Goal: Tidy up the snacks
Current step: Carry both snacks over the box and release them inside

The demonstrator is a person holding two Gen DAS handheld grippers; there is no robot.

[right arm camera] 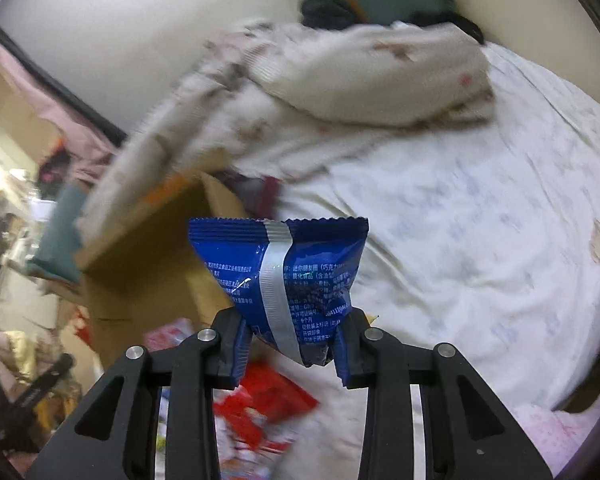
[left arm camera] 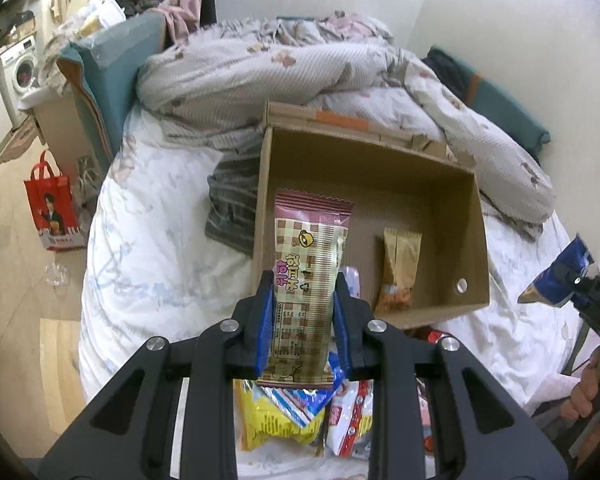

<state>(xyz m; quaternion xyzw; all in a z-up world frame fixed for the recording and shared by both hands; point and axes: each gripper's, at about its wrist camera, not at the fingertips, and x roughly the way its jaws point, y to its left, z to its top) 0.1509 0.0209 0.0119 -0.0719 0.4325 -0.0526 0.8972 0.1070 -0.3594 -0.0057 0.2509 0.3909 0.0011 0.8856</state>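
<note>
Two snack packets were in the tongs when we took stock, one to each gripper.

Item one: we found the left gripper [left arm camera: 303,292] clamped on a long pink-and-cream checked packet [left arm camera: 306,280], its blue pads pressing the packet's two long edges. The packet stood lengthwise along the fingers, its crimped pink end out over the near wall of the cardboard box [left arm camera: 476,240].

Item two: we found the right gripper [right arm camera: 294,340] closed on a blue packet [right arm camera: 284,276], seam side towards its camera, a silver strip running down the back. The pads pinched the packet's lower end and the wide crimped top fanned out above them. In the left wrist view we saw this same gripper at the right edge, a hand [left arm camera: 592,384] wrapped around its handle.

Item three: the box lay open on the white bedsheet [left arm camera: 148,264], beside a striped grey cloth [left arm camera: 232,208] and in front of a rumpled floral quilt [left arm camera: 300,64]. We counted one orange-and-gold packet [left arm camera: 398,272] lying on its floor.

Item four: we logged a loose heap of snacks on the sheet beneath the left gripper, among them a yellow packet [left arm camera: 264,416] and a red-and-white packet [left arm camera: 350,420]. Under the right gripper a red packet [right arm camera: 264,396] showed, blurred.

Item five: a red tote bag [left arm camera: 52,208] stood on the wooden floor beside the bed.
</note>
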